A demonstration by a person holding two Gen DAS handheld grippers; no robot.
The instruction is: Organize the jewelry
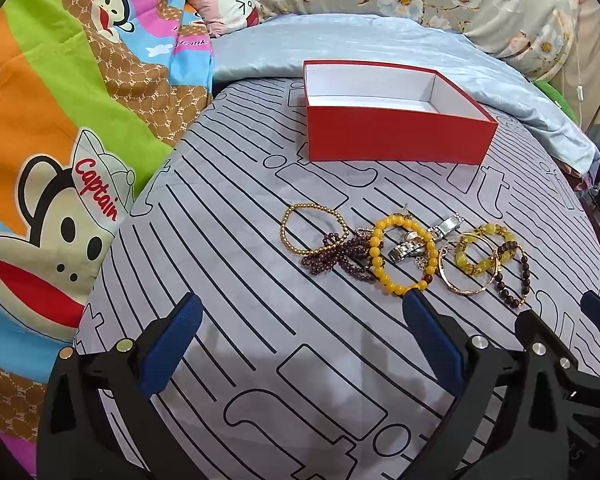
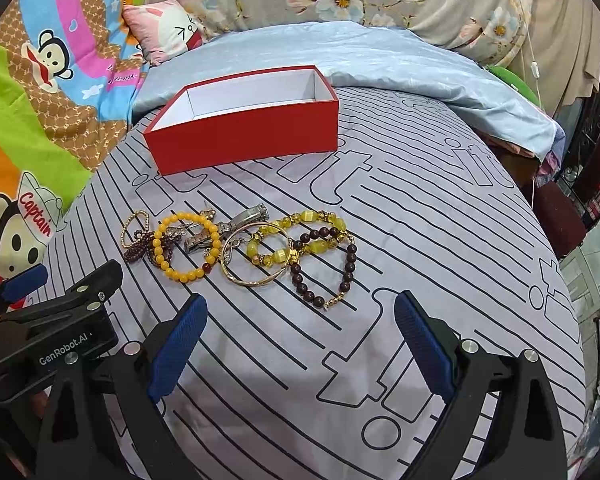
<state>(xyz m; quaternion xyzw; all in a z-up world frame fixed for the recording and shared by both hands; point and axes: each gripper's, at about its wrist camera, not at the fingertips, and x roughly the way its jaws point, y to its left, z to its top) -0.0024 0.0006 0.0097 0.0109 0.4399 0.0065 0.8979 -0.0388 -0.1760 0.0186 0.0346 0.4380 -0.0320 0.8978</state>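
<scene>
A: Left wrist view first. The left gripper hangs low over the bed, its blue fingers spread wide with nothing between them.

B: And the jewelry?

A: Strung in a row just ahead of it on the striped grey sheet: a gold bead bracelet at the left, dark purple beads overlapping it, then a yellow bead bracelet lying over a silver watch. The gripper's right finger tip sits right at that yellow bracelet's near edge. Further right, a gold bangle and a dark bead bracelet.

B: The box?

A: A red box, open, white inside and empty, stands beyond the row, well apart from it. The right gripper shows at the right edge, close alongside.

B: Now the right wrist view.

A: The right gripper is also low and level, fingers wide, holding nothing. The dark bead bracelet lies just ahead between them, touching the bangle and a pale yellow bracelet. The red box sits behind, left of centre. The left gripper pokes in at the left edge.
</scene>
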